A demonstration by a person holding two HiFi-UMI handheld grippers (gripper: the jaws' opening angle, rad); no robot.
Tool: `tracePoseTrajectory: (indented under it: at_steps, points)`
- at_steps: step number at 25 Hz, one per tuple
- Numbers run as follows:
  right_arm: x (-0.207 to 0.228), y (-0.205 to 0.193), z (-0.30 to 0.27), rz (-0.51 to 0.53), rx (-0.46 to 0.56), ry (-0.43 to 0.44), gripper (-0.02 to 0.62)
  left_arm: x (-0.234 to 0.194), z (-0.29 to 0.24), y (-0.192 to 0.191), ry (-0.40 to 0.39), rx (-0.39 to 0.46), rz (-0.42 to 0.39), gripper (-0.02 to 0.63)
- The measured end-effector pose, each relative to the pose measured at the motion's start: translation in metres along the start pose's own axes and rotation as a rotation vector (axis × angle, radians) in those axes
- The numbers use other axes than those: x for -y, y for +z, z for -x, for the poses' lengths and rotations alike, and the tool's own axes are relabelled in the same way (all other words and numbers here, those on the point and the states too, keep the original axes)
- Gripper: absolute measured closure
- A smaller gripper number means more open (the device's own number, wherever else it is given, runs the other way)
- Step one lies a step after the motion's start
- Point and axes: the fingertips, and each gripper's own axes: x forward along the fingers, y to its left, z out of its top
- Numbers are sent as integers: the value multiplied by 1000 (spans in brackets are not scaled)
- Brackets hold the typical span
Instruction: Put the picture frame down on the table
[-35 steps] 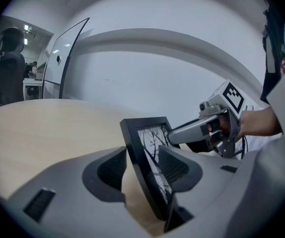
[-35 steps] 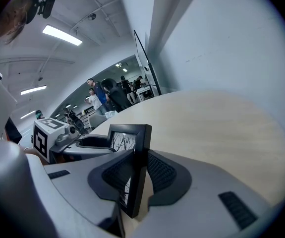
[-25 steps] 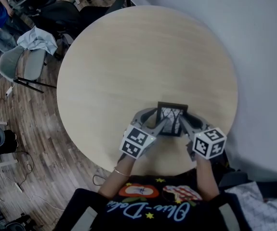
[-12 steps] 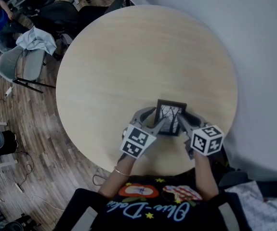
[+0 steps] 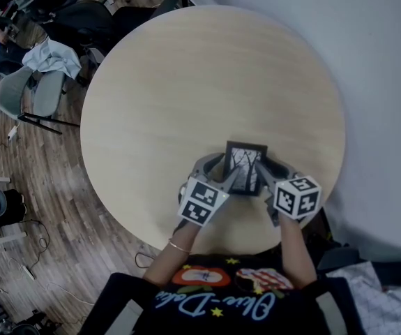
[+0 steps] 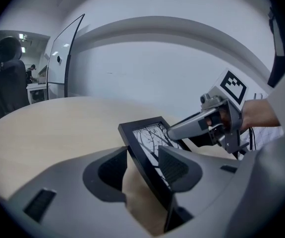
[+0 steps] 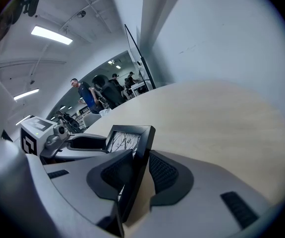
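Round pale table point(image 5: 186, 82), plank floor point(image 5: 43, 180), office chairs point(image 5: 38, 95), picture frame point(image 5: 245, 165) tilted

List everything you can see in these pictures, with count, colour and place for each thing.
round light-wood table: one, pale beige, centre of the head view.
black rectangular picture frame: one, black with a tree print, tilted, by the table's near edge.
grey office chair: one, grey, left of the table.
white cloth: one, draped on that chair.
wood-plank floor: brown, left.
left gripper: one, grey, gripping the frame's left edge.
right gripper: one, grey, gripping its right edge.
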Motion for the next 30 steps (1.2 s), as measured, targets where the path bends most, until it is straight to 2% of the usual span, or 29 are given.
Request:
tracePoseTrajectory:
  at_steps: [13,30]
  points:
    - [7,-6,-10,27,-59,-35,509,-3,-9,-10,5,-42,36,425]
    - [14,-13,-19,61,-98,-84,508,-3,-18,-18,88,-81,-20,426]
